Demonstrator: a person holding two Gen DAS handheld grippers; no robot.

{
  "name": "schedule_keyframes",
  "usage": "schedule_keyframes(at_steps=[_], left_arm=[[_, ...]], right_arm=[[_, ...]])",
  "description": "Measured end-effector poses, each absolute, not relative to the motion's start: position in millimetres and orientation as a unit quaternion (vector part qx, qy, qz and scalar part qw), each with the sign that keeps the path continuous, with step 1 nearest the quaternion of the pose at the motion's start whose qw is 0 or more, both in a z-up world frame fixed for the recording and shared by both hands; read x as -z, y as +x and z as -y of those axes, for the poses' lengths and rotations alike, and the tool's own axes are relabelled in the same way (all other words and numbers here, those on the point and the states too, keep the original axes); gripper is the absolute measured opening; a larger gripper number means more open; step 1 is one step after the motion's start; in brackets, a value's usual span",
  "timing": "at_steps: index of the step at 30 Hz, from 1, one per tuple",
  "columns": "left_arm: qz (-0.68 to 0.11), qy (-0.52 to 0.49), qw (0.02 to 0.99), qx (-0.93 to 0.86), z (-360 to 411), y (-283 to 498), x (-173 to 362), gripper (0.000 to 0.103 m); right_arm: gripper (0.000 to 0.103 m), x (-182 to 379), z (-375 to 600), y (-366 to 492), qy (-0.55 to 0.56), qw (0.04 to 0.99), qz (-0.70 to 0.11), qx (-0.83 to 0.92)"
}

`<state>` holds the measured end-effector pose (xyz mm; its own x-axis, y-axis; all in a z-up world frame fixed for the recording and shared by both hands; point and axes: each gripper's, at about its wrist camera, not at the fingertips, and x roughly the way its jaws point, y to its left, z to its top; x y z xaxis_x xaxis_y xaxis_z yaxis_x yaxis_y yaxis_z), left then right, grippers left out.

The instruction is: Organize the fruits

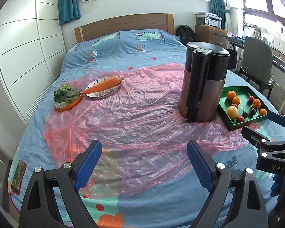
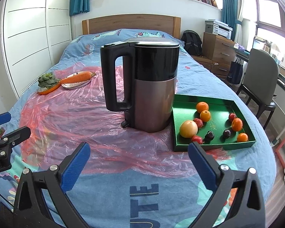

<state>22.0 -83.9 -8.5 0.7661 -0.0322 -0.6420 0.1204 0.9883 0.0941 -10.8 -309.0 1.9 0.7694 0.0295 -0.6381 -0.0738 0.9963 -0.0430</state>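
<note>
A green tray (image 2: 216,102) (image 1: 235,90) lies on the bed to the right of a kettle. It holds several fruits: small oranges (image 2: 202,107), a large pale yellow fruit (image 2: 188,128) (image 1: 232,112), red ones (image 2: 198,122) and dark plums (image 2: 226,133). My left gripper (image 1: 144,164) is open over the pink plastic sheet, with nothing between its blue pads. My right gripper (image 2: 139,166) is open too, empty, near the tray's front left corner. Each gripper shows at the edge of the other's view.
A tall black and brown kettle (image 2: 152,83) (image 1: 204,81) stands mid-bed beside the tray. Far left, a carrot (image 1: 104,87) rests on a plate (image 1: 102,93), next to a green vegetable (image 1: 66,93) in an orange dish. A chair (image 2: 262,79) stands at the right.
</note>
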Motion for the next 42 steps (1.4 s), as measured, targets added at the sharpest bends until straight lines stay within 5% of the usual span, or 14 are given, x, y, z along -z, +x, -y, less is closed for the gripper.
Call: schedule_keyframes(at_steps=[5, 42], left_arm=[[-0.323, 0.064, 0.943, 0.044, 87, 17, -2, 0.099], [-0.350, 0.049, 0.933, 0.061, 94, 21, 12, 0.100]], right_arm=[[0.103, -7, 310, -14, -0.043, 0.943, -0.328, -0.022], [0.103, -1, 325, -10, -0.040, 0.942, -0.333, -0.001]])
